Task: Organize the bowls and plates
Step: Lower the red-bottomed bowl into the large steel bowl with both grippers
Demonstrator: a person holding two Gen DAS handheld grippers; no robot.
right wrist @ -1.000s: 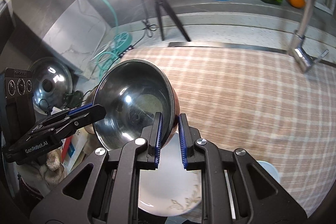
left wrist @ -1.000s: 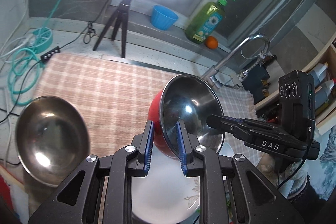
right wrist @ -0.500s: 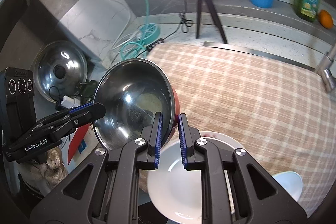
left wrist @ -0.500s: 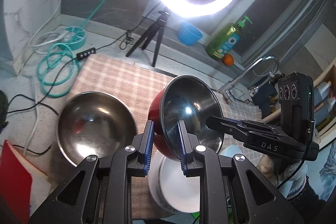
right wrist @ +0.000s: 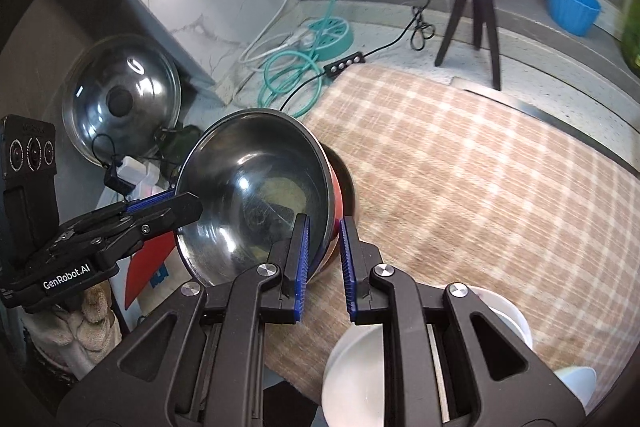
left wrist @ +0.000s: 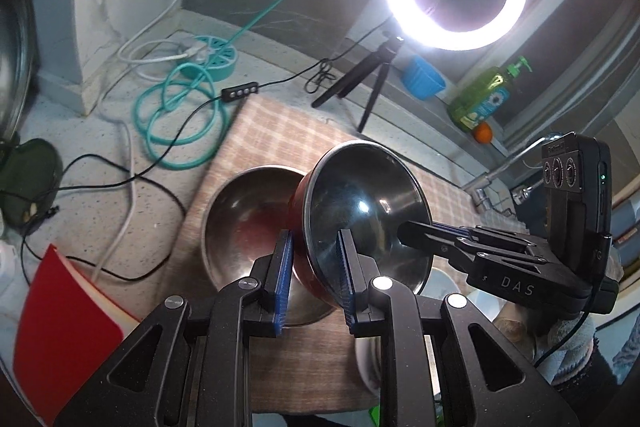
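At the far left of the left wrist view, a red folder [left wrist: 64,327] is seen on the speckled counter [left wrist: 92,163], with teal hose [left wrist: 176,119] coiled beyond it. On the checked mat [left wrist: 272,135] a steel bowl [left wrist: 236,227] is set upright. Over its right side a red bowl [left wrist: 360,211], steel inside, is held tilted on edge. Its near rim is clamped between the nearly closed pads of the left gripper [left wrist: 312,275]; its opposite rim is gripped by the right gripper [left wrist: 424,233], likewise closed down to the rim's thickness. Whether the red bowl touches the steel bowl cannot be told. White plates [left wrist: 448,291] are partly hidden below at the right.

In the right wrist view, a pot lid [right wrist: 120,99] is leaned at the left; white plates [right wrist: 360,371] are stacked at the mat's near edge.
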